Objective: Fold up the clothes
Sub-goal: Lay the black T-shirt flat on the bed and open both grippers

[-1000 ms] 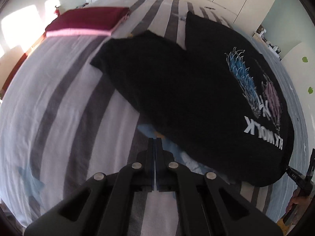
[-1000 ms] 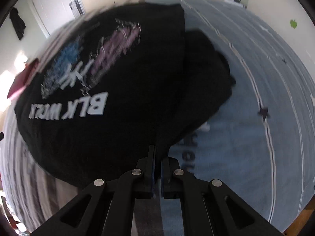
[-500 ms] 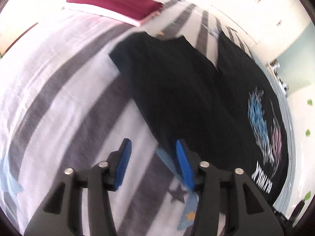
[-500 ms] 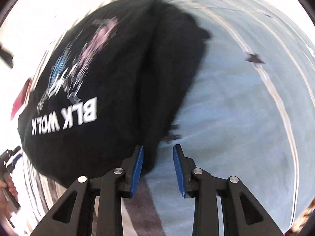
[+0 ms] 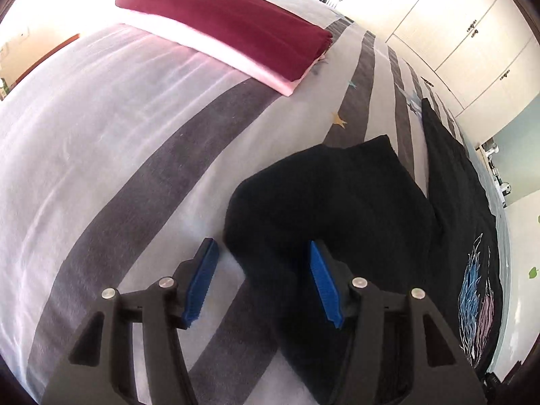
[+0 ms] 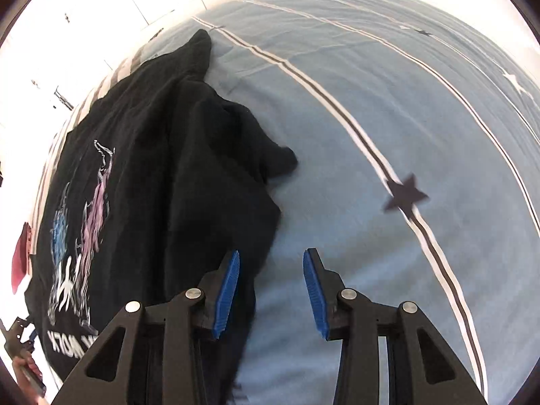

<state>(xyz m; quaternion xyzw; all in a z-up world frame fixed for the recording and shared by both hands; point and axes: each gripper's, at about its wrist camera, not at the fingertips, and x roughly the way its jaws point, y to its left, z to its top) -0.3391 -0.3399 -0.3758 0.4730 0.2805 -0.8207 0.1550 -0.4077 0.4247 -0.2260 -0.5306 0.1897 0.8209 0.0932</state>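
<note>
Jaws of left gripper (image 5: 261, 278) are seen spread, w/ nothing pinched; they have just been opening, right jaw's last widening slight. Edge of black T-shirt (image 5: 337, 202) is seen between the blue pads (image 5: 202, 278), fabric below them, no pressing visible. Jaws of right gripper (image 6: 271, 288) likewise spread, just been opening; shirt hem is seen just beside left pad, blue cover under the gap. T-shirt is laid flat on bed, print side up, white lettering + blue/pink graphic (image 6: 81, 222) visible, one sleeve (image 6: 270, 158) bunched on blue part of bedspread (image 6: 371, 118). Grey-and-white striped part of bedspread (image 5: 135, 185) is noted under other sleeve. Folded dark red and pink stack (image 5: 229, 23) is noted at far end of bed, well apart from shirt. White wardrobe doors (image 5: 472, 33) are noted beyond bed.
</note>
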